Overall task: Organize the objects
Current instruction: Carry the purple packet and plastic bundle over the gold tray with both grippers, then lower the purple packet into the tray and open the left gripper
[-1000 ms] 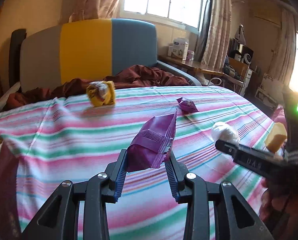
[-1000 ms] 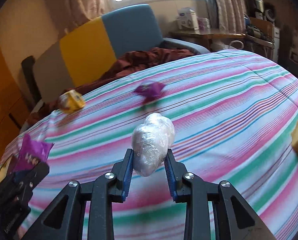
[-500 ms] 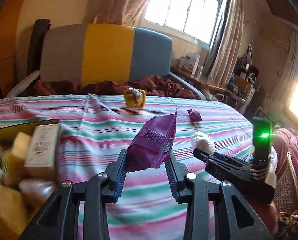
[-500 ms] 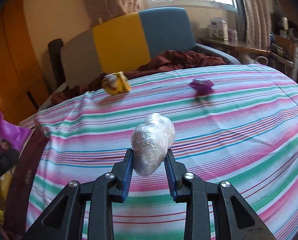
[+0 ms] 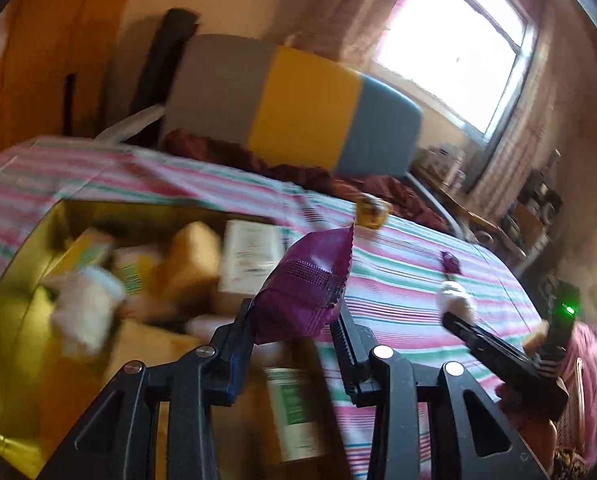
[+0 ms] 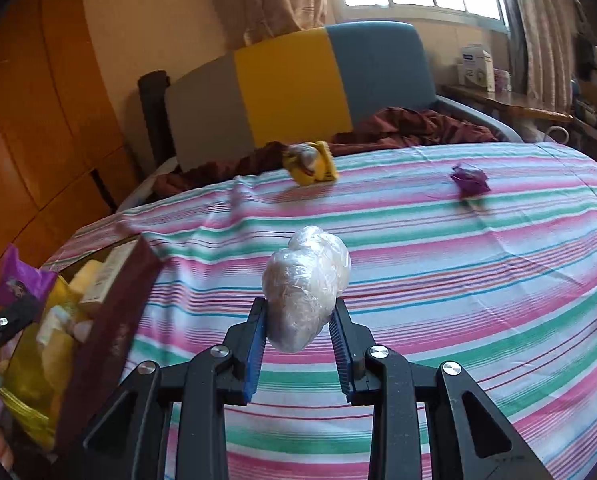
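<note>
My left gripper (image 5: 294, 334) is shut on a purple snack packet (image 5: 306, 288), which hangs over the right edge of a yellow-lined box (image 5: 6, 320) full of packets and small cartons. My right gripper (image 6: 298, 332) is shut on a white lump wrapped in clear film (image 6: 304, 284), above the striped bedsheet (image 6: 458, 280). In the left wrist view the right gripper (image 5: 454, 316) shows at the right with the white lump (image 5: 456, 300). In the right wrist view the purple packet (image 6: 18, 280) shows at the far left over the box (image 6: 110, 320).
On the sheet farther back lie a yellow packet (image 6: 310, 162) and a small purple wrapper (image 6: 468, 178). Beyond them are a dark red blanket (image 6: 410, 128) and a grey, yellow and blue headboard (image 6: 290, 84). A cluttered side table (image 6: 510, 100) stands by the window.
Both grippers have swung left across the bed, each keeping its load. The box has come into view under the left gripper, and the left view has rolled.
</note>
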`<move>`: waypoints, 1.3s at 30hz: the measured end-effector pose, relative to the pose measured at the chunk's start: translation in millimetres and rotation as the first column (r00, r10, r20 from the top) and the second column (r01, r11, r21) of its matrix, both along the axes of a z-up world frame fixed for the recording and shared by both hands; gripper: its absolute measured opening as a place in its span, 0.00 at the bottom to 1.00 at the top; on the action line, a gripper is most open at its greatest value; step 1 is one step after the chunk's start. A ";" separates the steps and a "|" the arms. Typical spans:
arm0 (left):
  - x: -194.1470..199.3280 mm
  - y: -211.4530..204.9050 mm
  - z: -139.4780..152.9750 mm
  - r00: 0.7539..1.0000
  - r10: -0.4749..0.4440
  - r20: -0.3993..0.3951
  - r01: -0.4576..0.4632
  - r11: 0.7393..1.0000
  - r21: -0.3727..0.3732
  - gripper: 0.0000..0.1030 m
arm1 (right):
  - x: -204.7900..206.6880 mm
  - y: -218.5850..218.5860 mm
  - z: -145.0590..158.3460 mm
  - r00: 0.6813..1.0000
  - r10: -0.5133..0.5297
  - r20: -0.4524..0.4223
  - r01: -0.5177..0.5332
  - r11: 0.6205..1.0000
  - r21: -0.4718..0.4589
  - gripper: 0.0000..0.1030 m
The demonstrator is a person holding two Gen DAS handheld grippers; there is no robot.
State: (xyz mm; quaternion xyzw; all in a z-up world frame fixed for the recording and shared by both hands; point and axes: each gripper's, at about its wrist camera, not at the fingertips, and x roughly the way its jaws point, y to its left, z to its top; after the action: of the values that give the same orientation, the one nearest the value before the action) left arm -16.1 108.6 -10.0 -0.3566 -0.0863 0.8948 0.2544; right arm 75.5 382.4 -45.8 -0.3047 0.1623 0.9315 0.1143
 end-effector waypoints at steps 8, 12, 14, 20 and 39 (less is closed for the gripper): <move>-16.1 -70.8 -16.0 0.987 0.150 0.064 -0.149 0.989 -0.010 0.36 | -3.6 -35.4 17.8 0.997 0.067 -0.038 -0.067 0.998 0.005 0.30; -24.5 -103.3 -24.0 0.968 0.220 0.117 -0.220 0.975 -0.012 0.36 | -5.6 -53.0 27.2 0.992 0.107 -0.061 -0.107 0.994 0.003 0.30; -26.5 -112.5 -26.8 0.962 0.240 0.129 -0.237 0.971 -0.033 0.36 | -5.9 -63.6 33.0 0.988 0.132 -0.076 -0.132 0.991 0.003 0.30; -30.9 -139.3 -39.5 0.938 0.307 0.163 -0.299 0.951 -0.072 0.36 | -6.9 -92.1 44.7 0.975 0.196 -0.103 -0.197 0.980 0.008 0.30; -25.4 -164.9 -19.0 0.916 0.390 0.092 -0.391 0.920 -0.006 0.59 | -14.6 -163.0 45.2 0.920 0.385 -0.071 -0.385 0.923 0.014 0.30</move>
State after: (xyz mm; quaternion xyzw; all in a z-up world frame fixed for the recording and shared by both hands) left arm -41.5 -56.3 -29.0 -0.3714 -0.1728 0.9097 0.0689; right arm 60.9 219.4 -0.6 -0.2966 0.1035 0.9463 -0.0768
